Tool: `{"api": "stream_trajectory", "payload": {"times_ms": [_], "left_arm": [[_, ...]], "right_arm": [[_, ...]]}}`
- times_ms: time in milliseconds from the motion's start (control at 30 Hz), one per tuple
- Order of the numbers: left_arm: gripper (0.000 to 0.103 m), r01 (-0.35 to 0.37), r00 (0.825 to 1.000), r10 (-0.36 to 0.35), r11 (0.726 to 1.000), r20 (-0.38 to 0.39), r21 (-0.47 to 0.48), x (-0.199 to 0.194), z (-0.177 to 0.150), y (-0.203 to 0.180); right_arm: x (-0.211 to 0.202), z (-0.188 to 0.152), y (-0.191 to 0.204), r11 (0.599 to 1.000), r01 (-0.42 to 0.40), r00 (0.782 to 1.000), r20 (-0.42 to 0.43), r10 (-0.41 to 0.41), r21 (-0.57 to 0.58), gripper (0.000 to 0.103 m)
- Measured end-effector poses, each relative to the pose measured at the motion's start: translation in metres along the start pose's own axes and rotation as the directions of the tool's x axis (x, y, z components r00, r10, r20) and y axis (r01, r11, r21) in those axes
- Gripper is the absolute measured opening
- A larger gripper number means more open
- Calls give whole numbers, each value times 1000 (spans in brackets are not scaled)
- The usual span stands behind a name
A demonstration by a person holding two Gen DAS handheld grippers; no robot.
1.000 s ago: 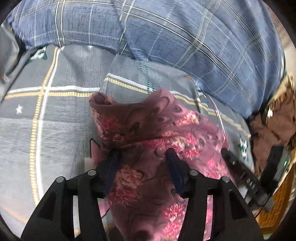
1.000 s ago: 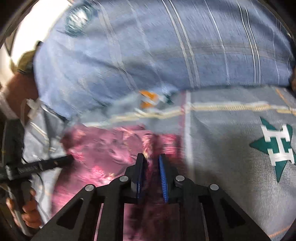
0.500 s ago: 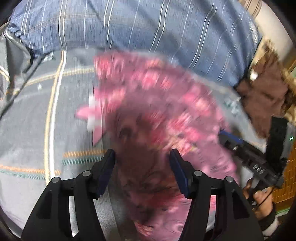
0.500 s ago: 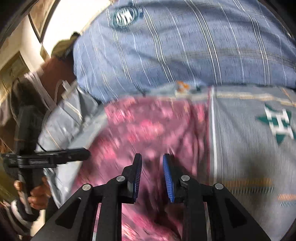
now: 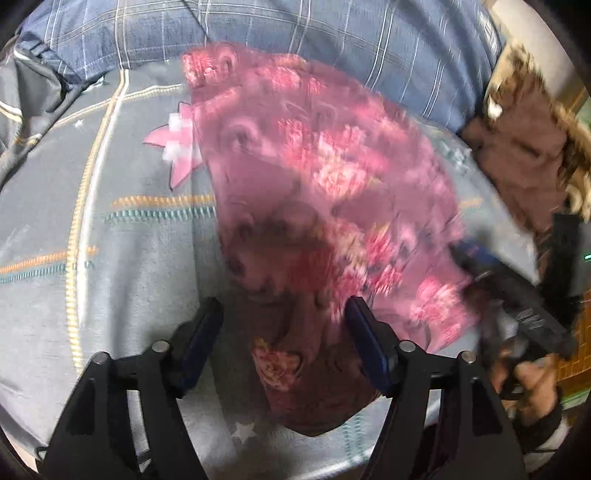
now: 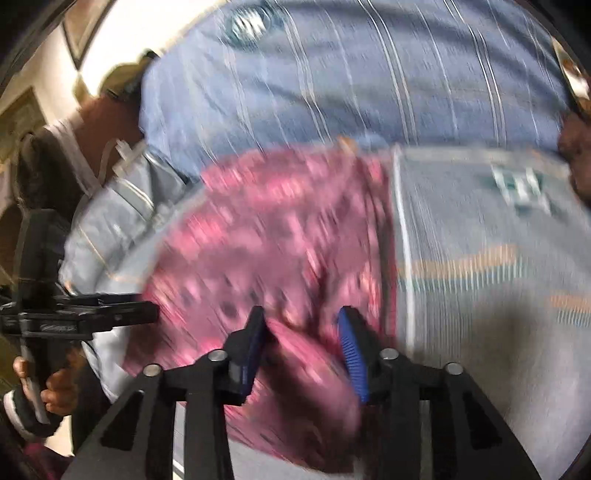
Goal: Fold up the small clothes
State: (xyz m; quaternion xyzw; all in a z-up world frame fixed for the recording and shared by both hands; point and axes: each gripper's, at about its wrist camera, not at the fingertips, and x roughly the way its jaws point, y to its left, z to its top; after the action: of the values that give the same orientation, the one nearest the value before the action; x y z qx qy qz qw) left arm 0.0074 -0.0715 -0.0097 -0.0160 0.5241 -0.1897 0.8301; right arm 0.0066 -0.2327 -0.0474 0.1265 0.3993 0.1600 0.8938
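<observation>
A pink floral garment [image 5: 314,177] lies spread on the grey patterned bedsheet [image 5: 110,258]; it also shows, blurred, in the right wrist view [image 6: 266,229]. My left gripper [image 5: 284,321] is open, its blue-padded fingers on either side of the garment's near edge. My right gripper [image 6: 301,332] is open, with a fold of the garment lying loosely between its fingers. The right gripper shows at the garment's right edge in the left wrist view [image 5: 509,291]. The left gripper shows at the left in the right wrist view [image 6: 74,317].
A large blue plaid pillow [image 5: 295,33] lies along the far side of the bed. A brown fur-trimmed garment [image 5: 524,147] sits at the right. The bedsheet extends to the left of the garment and to its right [image 6: 480,277].
The garment has been swung out and laid flatter across the sheet. My right gripper has opened from shut. My left gripper has stayed open and pulled back toward the near edge.
</observation>
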Motion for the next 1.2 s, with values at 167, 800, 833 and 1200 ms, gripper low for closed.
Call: {"api": "stream_trajectory", "payload": {"times_ms": [167, 800, 833, 1200], "left_arm": [[73, -87, 996, 86, 992, 22, 92, -17, -6, -23], [74, -225, 965, 199, 962, 170, 155, -68, -65, -40], [74, -230, 964, 202, 960, 175, 159, -68, -67, -40], [74, -267, 959, 243, 948, 149, 175, -68, -79, -42]], "right_arm": [[-13, 8, 10, 998, 49, 999, -11, -49, 30, 54], [-97, -41, 63, 896, 435, 900, 0, -437, -85, 103], [-101, -43, 66, 897, 435, 900, 13, -435, -85, 103], [-103, -52, 84, 866, 470, 882, 44, -470, -170, 103]]}}
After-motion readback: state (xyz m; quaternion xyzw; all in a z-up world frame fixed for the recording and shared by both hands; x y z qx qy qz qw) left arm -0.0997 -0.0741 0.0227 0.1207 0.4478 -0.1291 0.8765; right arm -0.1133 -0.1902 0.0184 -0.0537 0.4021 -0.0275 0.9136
